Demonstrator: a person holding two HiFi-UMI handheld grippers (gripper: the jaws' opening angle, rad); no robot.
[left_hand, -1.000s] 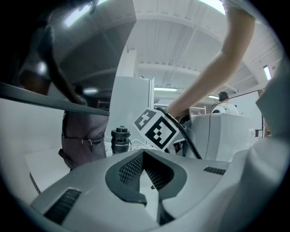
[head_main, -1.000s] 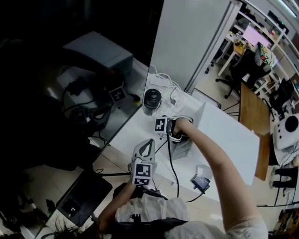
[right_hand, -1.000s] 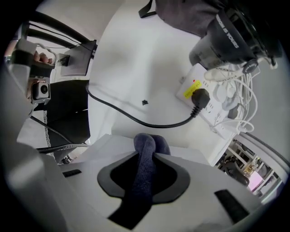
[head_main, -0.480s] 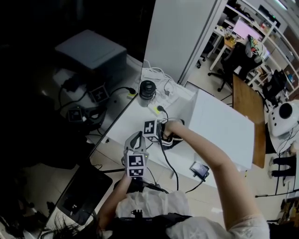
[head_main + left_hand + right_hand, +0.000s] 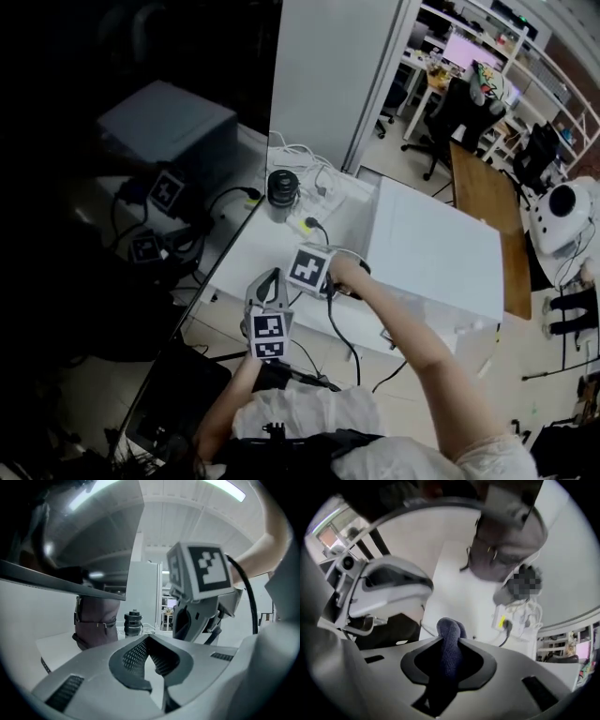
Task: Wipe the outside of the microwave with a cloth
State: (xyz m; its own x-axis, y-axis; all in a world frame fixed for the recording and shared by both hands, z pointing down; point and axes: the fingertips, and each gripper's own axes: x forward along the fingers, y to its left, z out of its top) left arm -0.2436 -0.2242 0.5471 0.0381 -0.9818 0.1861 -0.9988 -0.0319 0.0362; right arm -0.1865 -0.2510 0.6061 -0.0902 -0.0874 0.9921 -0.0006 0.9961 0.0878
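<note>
The microwave (image 5: 431, 253) is a large white box on the white table (image 5: 253, 248), seen in the head view. My right gripper (image 5: 326, 281) hangs just left of it over the table, pointing down, its marker cube (image 5: 311, 266) on top. In the right gripper view this gripper (image 5: 450, 637) is shut on a dark blue cloth (image 5: 450, 648), which bulges out past the jaw tips. My left gripper (image 5: 270, 277) sits near the table's front edge, a little left of the right one. In its own view the left gripper (image 5: 147, 639) is shut with nothing in it.
A black cylinder (image 5: 281, 187) and a power strip with white cables (image 5: 323, 197) lie at the table's far end. A dark bag (image 5: 506, 545) stands on the table. Dark glass (image 5: 141, 187) borders the table's left side. A wooden desk (image 5: 478, 206) and office chairs stand beyond.
My right gripper, still holding the cloth, has drawn away from the microwave's left side towards the left gripper and tipped to point down. The left gripper has barely moved.
</note>
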